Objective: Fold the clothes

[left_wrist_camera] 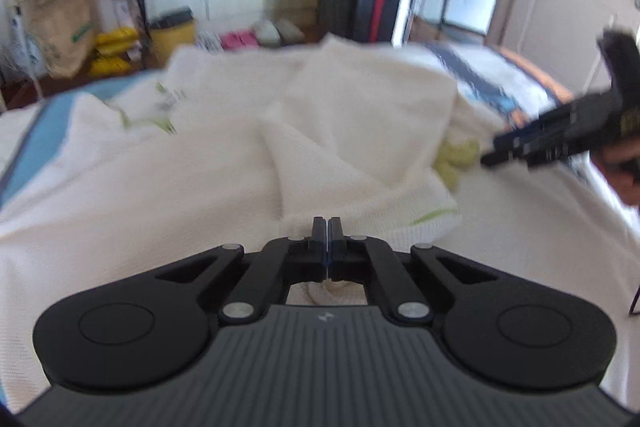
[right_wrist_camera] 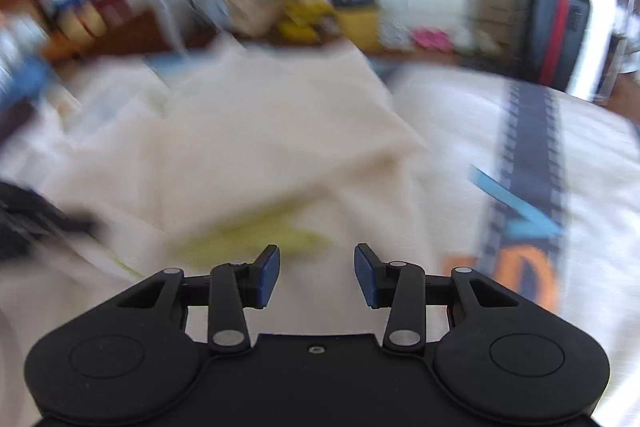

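Nearest, the left gripper pinches shut with no cloth visibly caught, while the right gripper gapes empty above the rumpled cream waffle-knit garment lying on the white bedsheet, so any lift may slip.

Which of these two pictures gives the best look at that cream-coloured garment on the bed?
The left wrist view. There the cream garment lies fairly sharp, with its folds, crumpled middle and green trim readable. In the right wrist view the same cream garment fills the middle but is smeared by motion blur, so only its pale shape and a yellow-green patch come through.
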`<state>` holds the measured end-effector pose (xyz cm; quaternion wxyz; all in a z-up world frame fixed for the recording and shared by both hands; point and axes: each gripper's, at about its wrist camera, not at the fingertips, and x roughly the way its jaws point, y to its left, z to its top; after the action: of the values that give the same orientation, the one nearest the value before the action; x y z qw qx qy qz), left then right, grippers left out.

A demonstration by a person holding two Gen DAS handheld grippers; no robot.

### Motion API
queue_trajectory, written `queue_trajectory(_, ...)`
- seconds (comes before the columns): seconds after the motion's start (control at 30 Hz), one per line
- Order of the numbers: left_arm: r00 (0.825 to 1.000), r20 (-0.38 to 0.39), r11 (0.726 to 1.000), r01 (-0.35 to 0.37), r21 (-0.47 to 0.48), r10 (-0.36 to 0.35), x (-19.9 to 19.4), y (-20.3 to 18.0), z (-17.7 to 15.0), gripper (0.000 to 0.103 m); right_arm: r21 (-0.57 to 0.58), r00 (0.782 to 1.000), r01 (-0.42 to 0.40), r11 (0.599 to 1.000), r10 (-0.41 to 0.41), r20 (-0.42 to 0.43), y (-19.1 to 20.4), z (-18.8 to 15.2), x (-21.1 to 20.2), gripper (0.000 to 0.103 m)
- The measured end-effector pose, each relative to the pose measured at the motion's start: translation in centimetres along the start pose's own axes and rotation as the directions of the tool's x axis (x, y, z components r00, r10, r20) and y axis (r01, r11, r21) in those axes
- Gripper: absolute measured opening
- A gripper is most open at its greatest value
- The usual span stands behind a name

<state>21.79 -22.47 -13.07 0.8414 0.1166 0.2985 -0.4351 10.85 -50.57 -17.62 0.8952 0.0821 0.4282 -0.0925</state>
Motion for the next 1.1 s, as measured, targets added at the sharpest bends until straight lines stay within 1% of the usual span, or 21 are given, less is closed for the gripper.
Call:
queue_trajectory(0.07, 0.990, 0.103, 0.996, -0.094, 0.009, 0.093, -2.7, 0.6, 0.6, 0.000, 0.019, 1.000, -0.009, 1.000, 0.009, 0.005, -0.9, -0.2, -0.1, 0.047)
queue_trajectory(0.13, 0.966, 0.165, 0.980, -0.193, -0.046, 0.198, -5.0, 1.9, 0.8, 0.000, 0.039, 1.000, -0.010, 0.999, 0.010, -0.002, -1.2, -0.1, -0.1, 0.047)
queue_trajectory(0.2, 0.945, 0.150, 0.950, -0.264, -0.168, 0.289, -6.6, 3.9, 0.2, 0.000, 0.034, 1.000, 0.002, 0.999, -0.001, -0.009, -1.0, 0.0, 0.0, 0.047)
queue_trajectory(0.27, 0.928, 0.066, 0.896, -0.332, -0.295, 0.366, -7.3, 5.6, -1.7, 0.000, 0.011, 1.000, 0.024, 1.000, -0.023, -0.011, -0.4, 0.1, 0.2, 0.047)
queue_trajectory(0.33, 0.946, -0.024, 0.878, -0.309, -0.365, 0.322, -6.9, 7.1, -3.6, 0.000, -0.001, 0.999, 0.039, 0.999, -0.039, -0.013, 0.0, 0.1, 0.2, 0.048)
queue_trajectory(0.4, 0.984, -0.072, 0.864, -0.180, -0.470, 0.165, -5.8, 8.9, -4.9, 0.000, -0.008, 0.999, 0.044, 0.999, -0.044, -0.016, 0.3, 0.2, 0.3, 0.048)
queue_trajectory(0.43, 0.991, -0.068, 0.838, -0.136, -0.528, 0.119, -5.6, 9.7, -5.3, 0.000, -0.006, 0.999, 0.044, 0.999, -0.044, -0.018, 0.3, 0.2, 0.2, 0.048)
queue_trajectory(0.5, 0.994, -0.028, 0.814, -0.099, -0.573, 0.102, -6.0, 10.8, -5.3, 0.003, 0.005, 0.999, 0.046, 0.999, -0.046, -0.022, 0.3, 0.2, 0.0, 0.048)
queue_trajectory(0.53, 0.995, -0.006, 0.816, -0.082, -0.572, 0.096, -6.0, 11.2, -5.0, 0.003, 0.009, 0.998, 0.052, 0.999, -0.052, -0.022, 0.4, 0.3, -0.2, 0.048)
queue_trajectory(0.63, 0.995, 0.033, 0.837, -0.063, -0.543, 0.097, -5.4, 11.8, -4.6, 0.014, -0.026, 0.997, 0.083, 0.996, -0.083, 0.008, 1.3, 0.4, -1.0, 0.048)
queue_trajectory(0.67, 0.995, 0.039, 0.840, -0.059, -0.540, 0.095, -5.0, 12.2, -4.5, 0.024, -0.064, 0.995, 0.101, 0.993, -0.099, 0.030, 2.0, 0.4, -1.2, 0.047)
queue_trajectory(0.7, 0.995, 0.035, 0.835, -0.056, -0.548, 0.090, -4.5, 12.6, -4.5, 0.038, -0.117, 0.991, 0.126, 0.985, -0.120, 0.057, 2.8, 0.4, -1.3, 0.047)
queue_trajectory(0.73, 0.996, 0.031, 0.827, -0.050, -0.560, 0.082, -3.9, 13.1, -4.5, 0.043, -0.168, 0.986, 0.158, 0.973, -0.146, 0.085, 3.6, 0.4, -1.3, 0.047)
queue_trajectory(0.8, 0.997, 0.037, 0.812, -0.031, -0.583, 0.065, -2.6, 13.9, -4.6, 0.046, -0.232, 0.973, 0.218, 0.948, -0.192, 0.132, 4.6, 0.4, -1.1, 0.048)
queue_trajectory(0.87, 0.998, 0.034, 0.793, -0.026, -0.608, 0.059, -1.3, 14.5, -5.2, 0.048, -0.253, 0.960, 0.266, 0.930, -0.231, 0.160, 5.0, 0.5, -0.7, 0.048)
queue_trajectory(0.93, 0.998, 0.021, 0.764, -0.032, -0.644, 0.060, -0.2, 14.9, -5.9, 0.048, -0.262, 0.938, 0.334, 0.906, -0.293, 0.184, 5.3, 0.7, -0.2, 0.048)
queue_trajectory(0.97, 0.998, 0.034, 0.752, -0.014, -0.659, 0.048, 0.0, 15.0, -6.0, 0.048, -0.271, 0.920, 0.385, 0.883, -0.343, 0.188, 5.4, 0.8, 0.3, 0.048)
queue_trajectory(1.0, 0.997, 0.061, 0.751, 0.012, -0.660, 0.038, 0.2, 15.0, -6.0, 0.044, -0.282, 0.905, 0.422, 0.862, -0.381, 0.188, 5.4, 1.0, 0.8, 0.048)
queue_trajectory(1.03, 0.995, 0.095, 0.765, 0.038, -0.643, 0.030, 0.3, 14.8, -5.7, 0.038, -0.285, 0.906, 0.419, 0.862, -0.378, 0.190, 5.2, 1.2, 1.1, 0.048)
queue_trajectory(1.07, 0.994, 0.102, 0.792, 0.039, -0.609, 0.029, 0.6, 14.5, -5.1, 0.028, -0.283, 0.914, 0.401, 0.871, -0.358, 0.193, 4.9, 1.3, 1.2, 0.048)
queue_trajectory(1.1, 0.995, 0.096, 0.821, 0.031, -0.570, 0.029, 0.9, 14.2, -4.4, 0.009, -0.264, 0.928, 0.362, 0.894, -0.320, 0.190, 4.5, 1.5, 1.4, 0.048)
